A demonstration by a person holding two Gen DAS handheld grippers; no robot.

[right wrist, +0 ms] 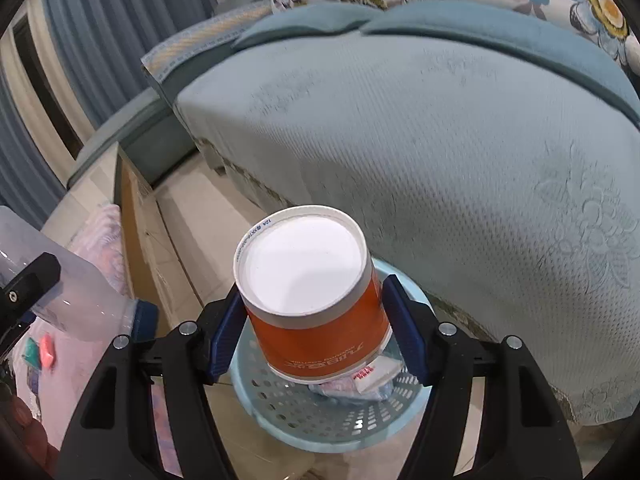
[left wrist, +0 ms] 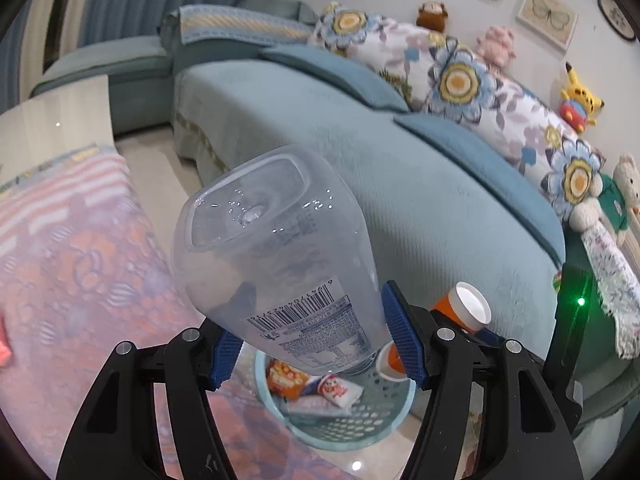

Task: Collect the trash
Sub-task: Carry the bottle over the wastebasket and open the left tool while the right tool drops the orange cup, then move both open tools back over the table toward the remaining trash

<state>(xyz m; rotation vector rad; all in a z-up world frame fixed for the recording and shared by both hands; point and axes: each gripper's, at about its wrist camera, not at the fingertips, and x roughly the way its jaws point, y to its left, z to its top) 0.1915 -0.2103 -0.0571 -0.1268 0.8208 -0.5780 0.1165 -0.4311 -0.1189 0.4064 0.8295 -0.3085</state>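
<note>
My left gripper [left wrist: 316,344] is shut on a clear empty plastic bottle [left wrist: 276,248], held bottom-up with its neck pointing down over a light blue perforated basket [left wrist: 352,428]. The basket holds snack wrappers [left wrist: 316,384]. My right gripper [right wrist: 316,332] is shut on an orange paper cup [right wrist: 316,300], upside down with its white base towards the camera, right above the same basket [right wrist: 320,412], which holds crumpled wrappers [right wrist: 360,384]. The cup also shows in the left wrist view [left wrist: 460,308], and the bottle in the right wrist view [right wrist: 68,292].
A teal sofa [left wrist: 360,140] with floral pillows [left wrist: 452,76] and plush toys stands just behind the basket. A table with a pink patterned cloth [left wrist: 80,260] lies to the left, with small pink and teal scraps [right wrist: 44,352] on it. Tiled floor runs between.
</note>
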